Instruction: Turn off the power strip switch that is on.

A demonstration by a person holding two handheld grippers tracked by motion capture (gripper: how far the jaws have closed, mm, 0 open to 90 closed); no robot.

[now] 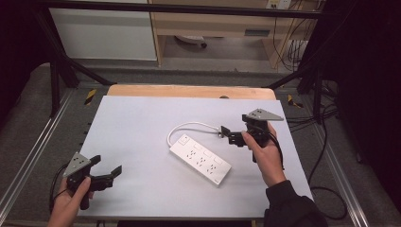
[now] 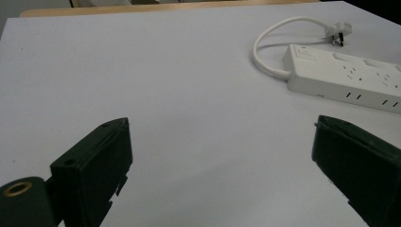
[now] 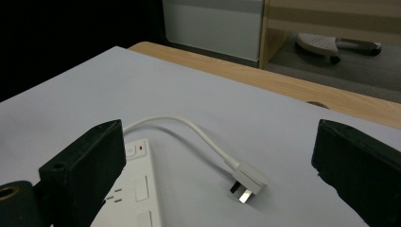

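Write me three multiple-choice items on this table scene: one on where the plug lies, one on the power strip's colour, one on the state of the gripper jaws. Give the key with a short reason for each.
1. Where does the plug lie?
A. In a socket of the strip
B. Loose on the table, in front of the right gripper
C. Between the jaws of the left gripper

2. What colour is the power strip?
A. Black
B. White
C. Red

3. How do the jaws of the two grippers stand?
A. Both pairs open, holding nothing
B. Left shut, right open
C. Both shut on the cord

Key: 1 B, the right gripper view shows the plug on the table with its prongs bare. 2 B, its body and cord are white in all views. 3 A, each gripper view shows a wide gap with only the table surface between the jaws.
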